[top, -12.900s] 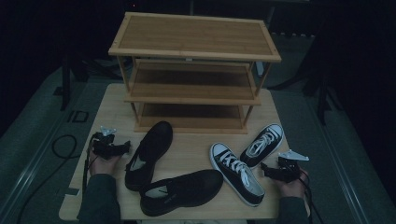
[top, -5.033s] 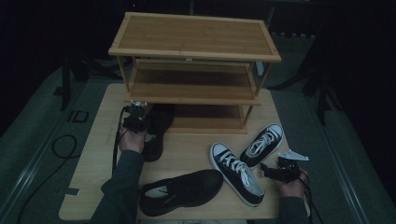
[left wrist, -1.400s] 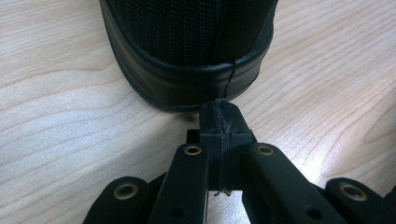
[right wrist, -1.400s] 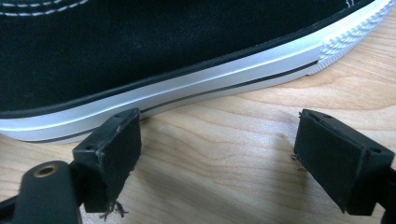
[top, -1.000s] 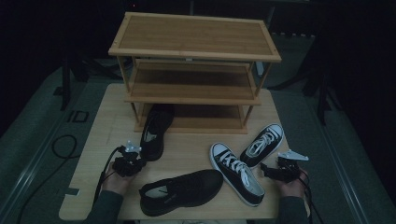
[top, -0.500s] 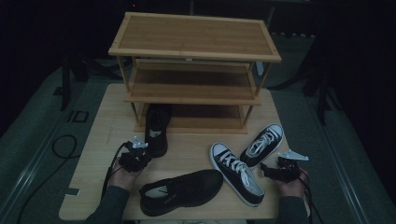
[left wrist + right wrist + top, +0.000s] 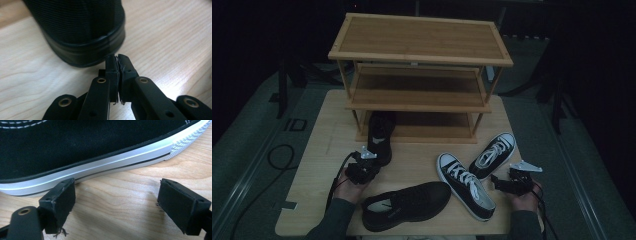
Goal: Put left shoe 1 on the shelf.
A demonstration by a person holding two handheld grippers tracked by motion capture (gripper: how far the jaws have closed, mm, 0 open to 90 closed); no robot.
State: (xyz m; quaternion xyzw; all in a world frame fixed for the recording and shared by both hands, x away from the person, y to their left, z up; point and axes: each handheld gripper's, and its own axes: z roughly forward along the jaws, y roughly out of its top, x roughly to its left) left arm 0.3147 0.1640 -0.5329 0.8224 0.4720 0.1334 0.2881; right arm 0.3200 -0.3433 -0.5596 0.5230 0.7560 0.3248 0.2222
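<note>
1. at the table's (image 7: 327, 130) 8 o'clock corner, the left gripper (image 7: 364, 167) is hovering with its tongs pinched together, nothing between them; in the left gripper view the closed tips are sitting right against the heel of the black shoe (image 7: 82, 30).
2. that shoe is lying at the gripper's 12 o'clock, toe tucked under the rack (image 7: 422, 102) on the left end of its bottom shelf (image 7: 432, 131), heel sticking out over the table.
3. the step in hand is probably nudging the shoe fully onto that shelf. to do it well, the person should be pushing straight toward 12 o'clock with the closed tips low on the middle of the heel, so the shoe is sliding and not swivelling.
4. the rack's front left leg is standing just at the shoe's 9 o'clock; an off-centre push risks jamming the shoe against it.
5. the second black shoe (image 7: 407, 204) is lying on its side at the gripper's 4 o'clock, near the table's front edge, probably next in line; the forearm needs to be clearing it while pulling back.
6. two black-and-white sneakers (image 7: 466, 186) are waiting at the table's 5 o'clock, one slanting toward 11 o'clock, the other toward 1 o'clock, their heels close together.
7. the right gripper (image 7: 498, 182) is resting at their 3 o'clock with its tongs spread wide and empty; in the right gripper view the near sneaker's white sole is lying just beyond the pads, apparently untouched.
8. the middle and top shelves are bare, and nothing on the right is blocking the left gripper's push.
</note>
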